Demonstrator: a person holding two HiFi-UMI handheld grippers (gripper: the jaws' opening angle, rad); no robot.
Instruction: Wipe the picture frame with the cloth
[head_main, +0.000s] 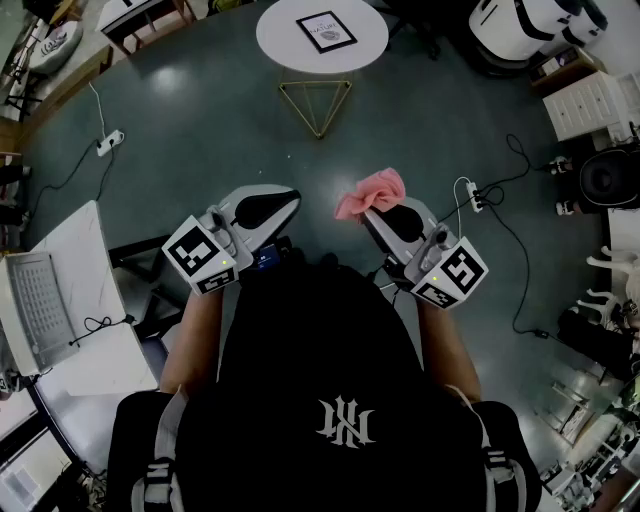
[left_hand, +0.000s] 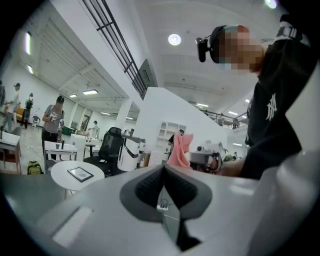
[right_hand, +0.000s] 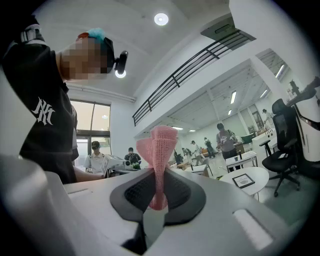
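We stand on a dark grey-green floor (head_main: 200, 130) that catches pale glints of light. Ahead of us a round white table (head_main: 282, 45) rests on a gold wire base (head_main: 316, 105). To our left is a white desk (head_main: 80, 240) with a laptop (head_main: 35, 305), to our right a white drawer unit (head_main: 592, 103). A power strip (head_main: 108, 143) trails its cable across the floor. Above us we see white walls (left_hand: 162, 107), a round ceiling light (left_hand: 174, 39), a dark balcony railing (right_hand: 200, 60) and tall windows (right_hand: 90, 117)
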